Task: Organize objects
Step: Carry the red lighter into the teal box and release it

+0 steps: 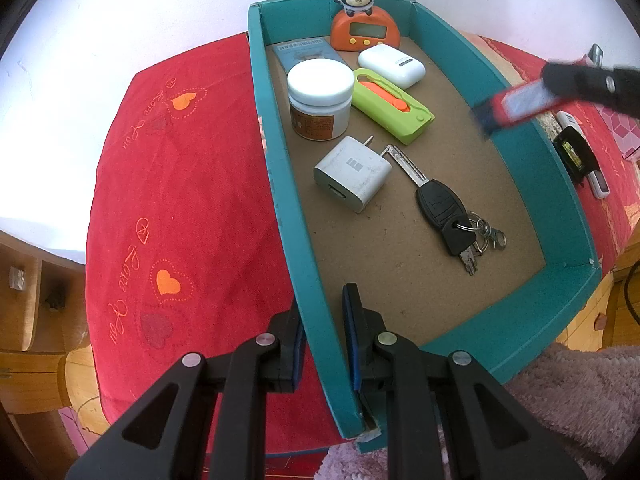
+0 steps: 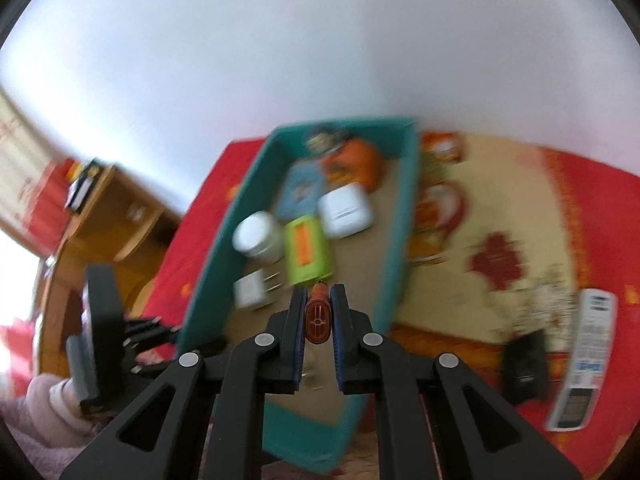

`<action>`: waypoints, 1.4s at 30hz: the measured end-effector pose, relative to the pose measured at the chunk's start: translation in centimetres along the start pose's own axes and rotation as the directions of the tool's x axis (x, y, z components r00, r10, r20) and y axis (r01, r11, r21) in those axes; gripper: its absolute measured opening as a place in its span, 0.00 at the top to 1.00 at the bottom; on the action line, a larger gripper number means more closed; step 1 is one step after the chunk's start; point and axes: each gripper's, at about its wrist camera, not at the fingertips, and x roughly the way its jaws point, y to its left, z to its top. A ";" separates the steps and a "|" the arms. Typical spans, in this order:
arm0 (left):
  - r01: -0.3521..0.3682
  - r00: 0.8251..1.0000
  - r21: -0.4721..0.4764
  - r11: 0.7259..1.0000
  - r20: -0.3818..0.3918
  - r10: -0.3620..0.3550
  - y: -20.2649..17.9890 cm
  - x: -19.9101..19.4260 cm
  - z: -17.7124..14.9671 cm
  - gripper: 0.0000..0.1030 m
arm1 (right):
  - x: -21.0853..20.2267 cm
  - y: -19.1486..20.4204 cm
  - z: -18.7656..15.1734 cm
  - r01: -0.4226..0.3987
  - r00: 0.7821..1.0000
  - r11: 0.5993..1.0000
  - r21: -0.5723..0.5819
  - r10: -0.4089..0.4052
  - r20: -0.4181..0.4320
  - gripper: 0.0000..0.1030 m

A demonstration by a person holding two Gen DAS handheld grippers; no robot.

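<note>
A teal box (image 1: 516, 148) lies on a red cloth (image 1: 180, 208). It holds an orange monkey timer (image 1: 364, 30), a white case (image 1: 392, 66), a green and orange holder (image 1: 390, 108), a white jar (image 1: 318, 98), a white charger (image 1: 354, 174), a black key on a ring (image 1: 444, 212) and a blue card (image 1: 304, 54). My left gripper (image 1: 324, 336) is shut on the box's near left wall. My right gripper (image 2: 317, 312) is shut on a small red object (image 2: 317, 320) above the box (image 2: 208, 264). In the left wrist view that gripper (image 1: 560, 84) and the red object (image 1: 516, 104) are blurred over the right wall.
Right of the box lie a white remote (image 2: 584, 360) and a small black item (image 2: 524, 364) on a patterned cloth (image 2: 500, 200). A wooden desk (image 2: 108, 208) stands at the left. A person's pink fleece sleeve (image 1: 580, 408) is near the box's near end.
</note>
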 end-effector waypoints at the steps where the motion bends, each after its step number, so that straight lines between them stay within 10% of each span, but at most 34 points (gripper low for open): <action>1: 0.000 1.000 0.000 1.000 0.000 0.000 0.0 0.0 0.0 0.86 | 0.7 0.9 -0.2 -0.033 0.999 0.999 -0.014 0.032 -0.028 0.88; 13: -0.001 1.000 0.003 1.000 0.000 0.001 -0.1 0.0 0.0 0.86 | 6.9 6.1 -3.3 -0.151 0.954 0.976 -0.159 0.102 -0.281 0.87; 42: 0.000 1.000 0.005 1.000 0.000 0.000 -0.2 0.0 -0.1 0.85 | 8.2 5.7 -4.8 -0.107 0.930 0.979 -0.174 0.036 -0.365 0.55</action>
